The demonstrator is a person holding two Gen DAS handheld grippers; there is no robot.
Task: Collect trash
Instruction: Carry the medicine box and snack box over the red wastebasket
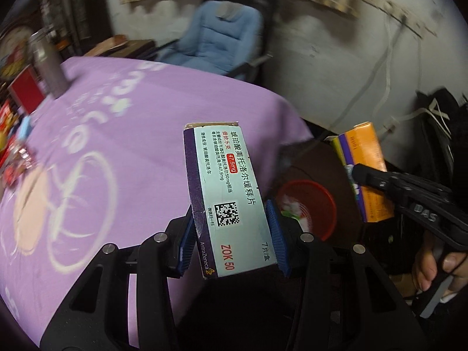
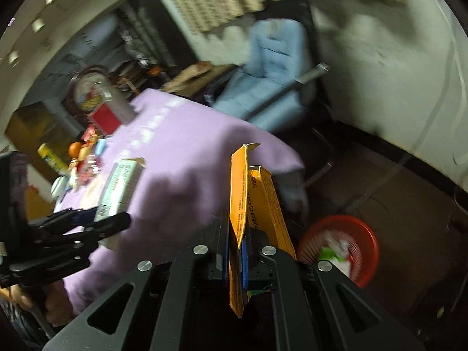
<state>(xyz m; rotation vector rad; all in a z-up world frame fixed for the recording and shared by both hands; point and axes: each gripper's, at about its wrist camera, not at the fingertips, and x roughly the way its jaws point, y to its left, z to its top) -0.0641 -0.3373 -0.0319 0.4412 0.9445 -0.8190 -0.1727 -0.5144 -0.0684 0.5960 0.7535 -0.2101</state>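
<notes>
Two hand-held grippers are seen over the edge of a table w/ a purple cloth [image 1: 122, 134], each carrying a piece of trash toward the floor.

The left gripper [image 1: 232, 234] is clamped on a pale blue-green medicine box [image 1: 228, 196], its blue pads pressed against the box's two long sides. The box is held by its lower half, printed face to the camera, so most of it sticks out beyond the pads; probably gripped this way so it can be let fall freely.

The right gripper [image 2: 234, 251] is closed tight on an orange carton [image 2: 257, 204], flattened and torn open, pinched at one thin wall approx. midway along. Its open flaps stick up past the jaws. In the left wrist view the same carton [image 1: 371, 169] is seen held out to the right, beyond the table edge.

A red basket [image 2: 351, 234] is seen on the dark floor below the table corner, already w/ some white and green scraps inside. It is judged to be the bin both items are being carried to; neither is over it yet.

Counts: 2 grippers, 2 items held (1 box, 1 carton), 1 basket, 1 blue chair [image 1: 216, 38] behind the table. At the far side of the table a cluttered, blurred group of small items is seen; no. cannot be told.
</notes>
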